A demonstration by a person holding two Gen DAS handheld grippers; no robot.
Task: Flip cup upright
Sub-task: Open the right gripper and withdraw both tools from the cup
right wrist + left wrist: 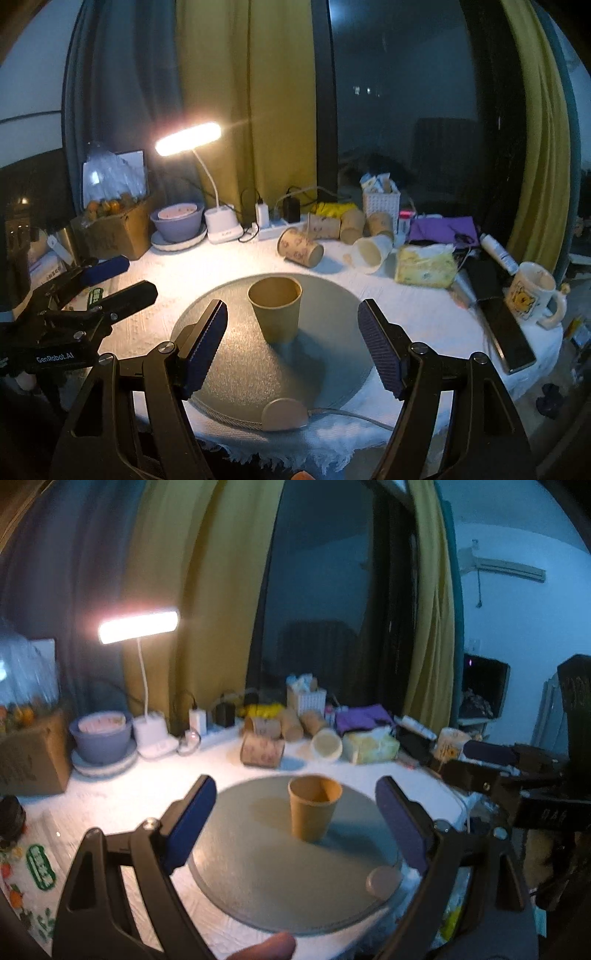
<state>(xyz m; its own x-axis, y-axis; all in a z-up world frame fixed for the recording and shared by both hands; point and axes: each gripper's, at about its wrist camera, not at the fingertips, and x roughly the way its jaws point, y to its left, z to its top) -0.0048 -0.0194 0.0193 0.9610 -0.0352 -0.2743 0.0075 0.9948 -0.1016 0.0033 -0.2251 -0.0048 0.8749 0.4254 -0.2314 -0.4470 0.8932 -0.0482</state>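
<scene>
A brown paper cup (314, 808) stands upright, mouth up, on a round grey mat (258, 867). It also shows in the right wrist view (276, 308) on the same mat (240, 369). My left gripper (295, 812) is open and empty, its blue pads wide apart on either side of the cup, a little short of it. My right gripper (291, 332) is open and empty too, and frames the cup from nearer the table edge. Neither touches the cup. The other gripper shows at the right edge of the left wrist view (491, 760) and at the left of the right wrist view (110, 280).
Several paper cups (299, 247) lie on their sides at the back of the white cloth, with a tissue pack (424, 266), a mug (532, 291), a lit desk lamp (188, 138), a bowl (177, 221) and a cardboard box (110, 229). A small disc (284, 413) sits at the mat's front edge.
</scene>
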